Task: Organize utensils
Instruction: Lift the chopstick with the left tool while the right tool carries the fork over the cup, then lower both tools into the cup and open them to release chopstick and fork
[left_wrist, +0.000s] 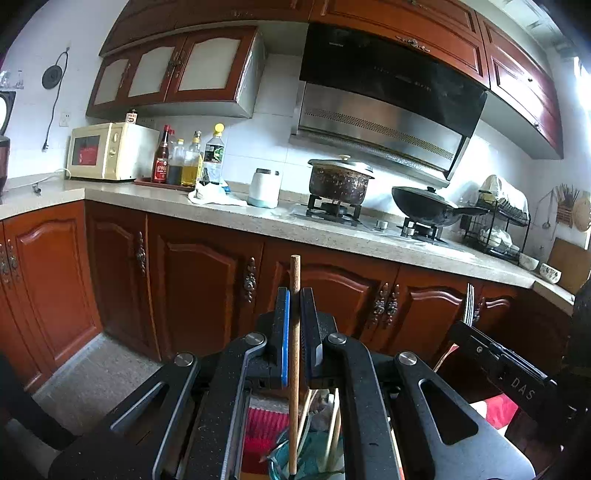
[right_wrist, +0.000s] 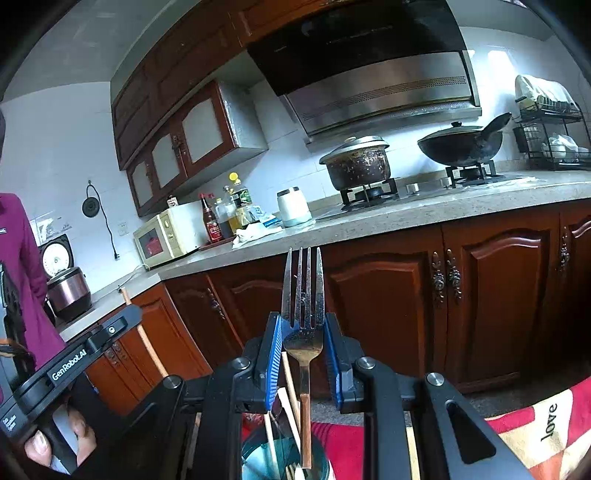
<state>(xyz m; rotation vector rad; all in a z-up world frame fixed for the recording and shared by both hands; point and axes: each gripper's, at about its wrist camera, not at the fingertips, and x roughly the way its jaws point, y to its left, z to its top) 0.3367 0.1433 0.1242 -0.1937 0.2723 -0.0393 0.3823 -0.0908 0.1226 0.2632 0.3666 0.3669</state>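
A long speckled grey stone bench (left_wrist: 229, 216) over red-brown wooden cabinets fills the background. In front of it, the left claw (left_wrist: 294, 325) is clamped on an upright thin brown wooden chopstick (left_wrist: 294, 369). The right claw (right_wrist: 303, 341) is clamped on an upright tarnished steel fork (right_wrist: 303, 314), tines up.

both wrist cams low, below tabletop (left_wrist: 258, 221) level, tilted slightly down, facing the stove pot (left_wrist: 338, 181) from mid range, left view rolled one way, right view the other, shared: pot (right_wrist: 358, 166), microwave (left_wrist: 107, 151), cabinets
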